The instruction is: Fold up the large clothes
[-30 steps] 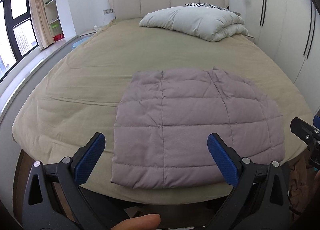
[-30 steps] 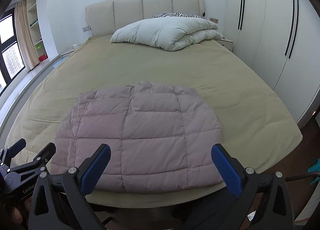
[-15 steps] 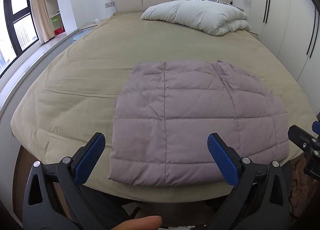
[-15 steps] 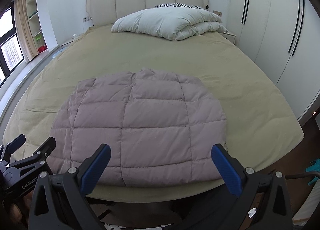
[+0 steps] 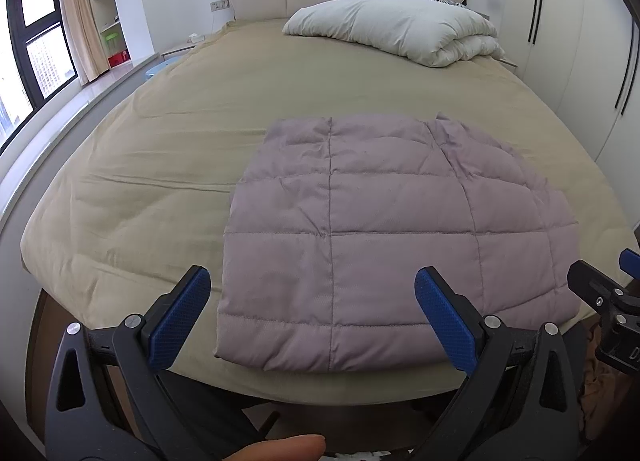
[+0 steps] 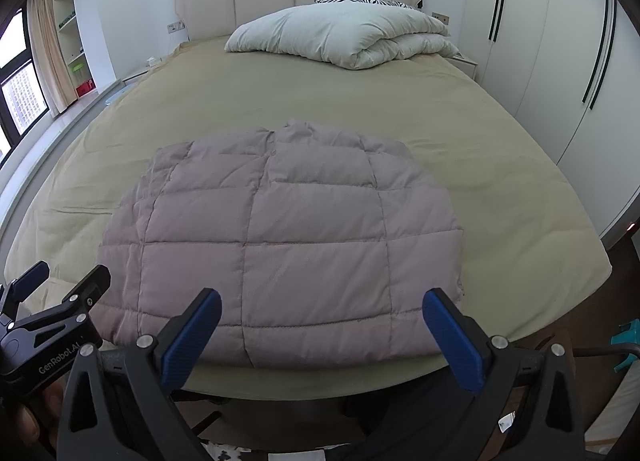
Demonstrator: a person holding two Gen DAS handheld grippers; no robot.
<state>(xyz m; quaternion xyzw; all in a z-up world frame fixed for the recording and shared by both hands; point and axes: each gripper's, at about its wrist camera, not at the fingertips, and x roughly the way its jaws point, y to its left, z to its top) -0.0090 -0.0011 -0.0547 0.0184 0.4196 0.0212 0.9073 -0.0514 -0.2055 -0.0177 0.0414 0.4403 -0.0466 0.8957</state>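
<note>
The left gripper (image 5: 308,313) hangs just off the foot of the bed (image 5: 160,149), its blue-padded jaws spread wide with nothing between them, lined up with the near edge of the mauve quilted garment (image 5: 384,221). Seen from that side, the garment lies flat on the tan bedspread close to the foot edge, squared along its left and near sides and rumpled toward the far right corner; I'd say it sits there so both near corners are within reach without leaning over the mattress. A fingertip (image 5: 280,447) shows at the bottom, and the other tool pokes in at the right edge. At the head end a folded white duvet (image 5: 396,35) rests well apart from the work, seemingly pushed there to leave room. From the right side, the right gripper (image 6: 322,319) is equally wide and empty, poised before the near hem of the garment (image 6: 296,245), whose right edge curves round. The left tool (image 6: 56,309) shows at the lower left. No basket, box or other container is visible in either view, so there is nothing held in one.
</note>
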